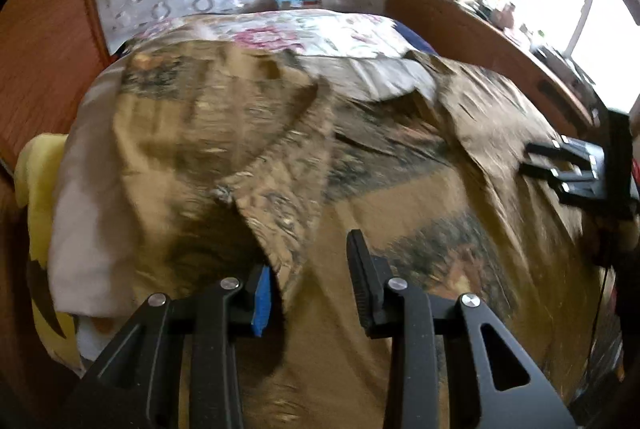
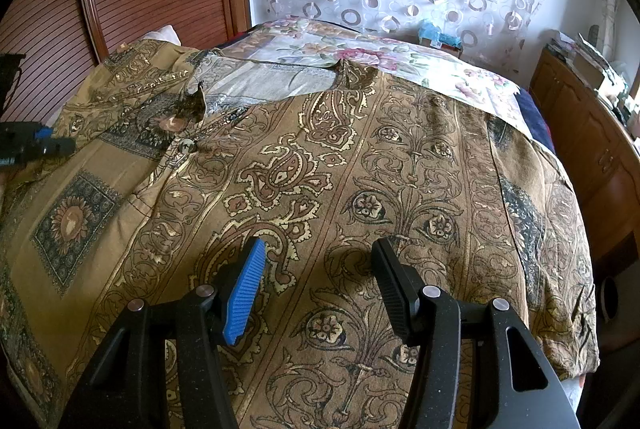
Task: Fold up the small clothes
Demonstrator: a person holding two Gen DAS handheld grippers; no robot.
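Lying flat: one patterned shirt [image 2: 320,169], two grippers [image 2: 316,285]

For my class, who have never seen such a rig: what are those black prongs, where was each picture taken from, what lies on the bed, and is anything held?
The prongs are fingers of two hand-held grippers a person carries, each with a camera looking along them. One picture comes from the left hand-held gripper, the other from the right hand-held gripper. A brown patterned shirt lies spread on the bed. Both grippers are open; the left has a shirt edge between its fingers, not clamped.
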